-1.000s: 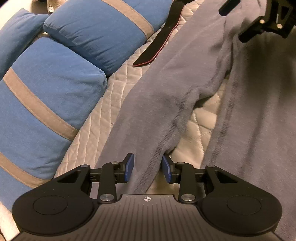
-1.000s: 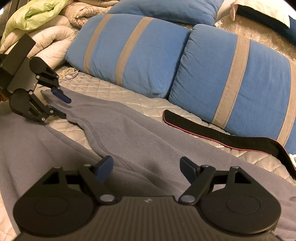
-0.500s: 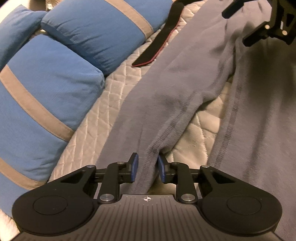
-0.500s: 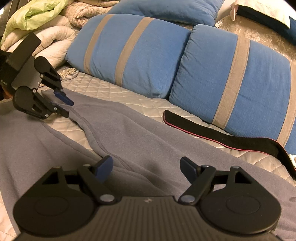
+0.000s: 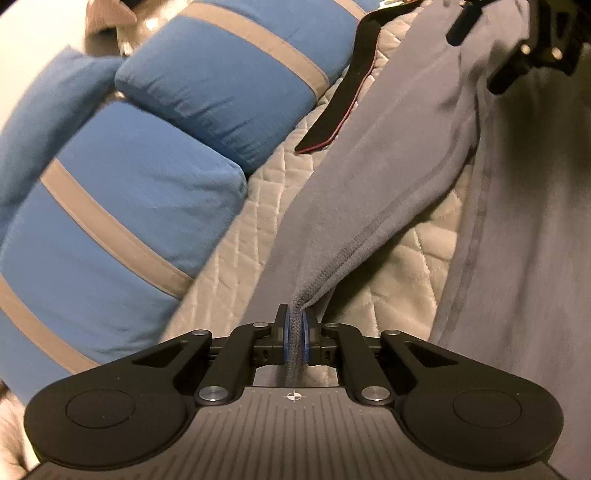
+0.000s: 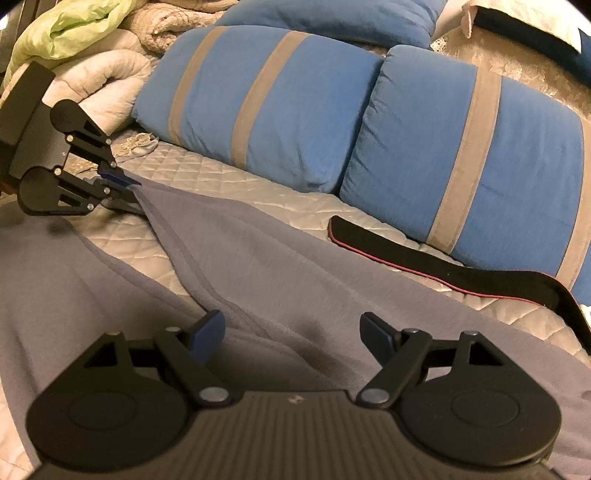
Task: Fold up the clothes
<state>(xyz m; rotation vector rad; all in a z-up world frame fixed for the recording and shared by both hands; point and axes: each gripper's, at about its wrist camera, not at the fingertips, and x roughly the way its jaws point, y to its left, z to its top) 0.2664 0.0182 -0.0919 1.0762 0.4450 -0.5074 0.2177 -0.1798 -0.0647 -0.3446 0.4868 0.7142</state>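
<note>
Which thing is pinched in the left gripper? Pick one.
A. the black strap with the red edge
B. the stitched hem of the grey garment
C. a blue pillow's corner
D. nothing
B: the left gripper has its blue pads pressed on the grey garment at its stitched hem.

grey garment (image 5: 388, 177), blue pillows (image 6: 280, 110) (tan stripes), cream quilted bedspread (image 6: 207, 173).

Striped blue pillows (image 6: 280, 110), black strap (image 6: 443, 266), perhaps green blanket (image 6: 74, 29).
</note>
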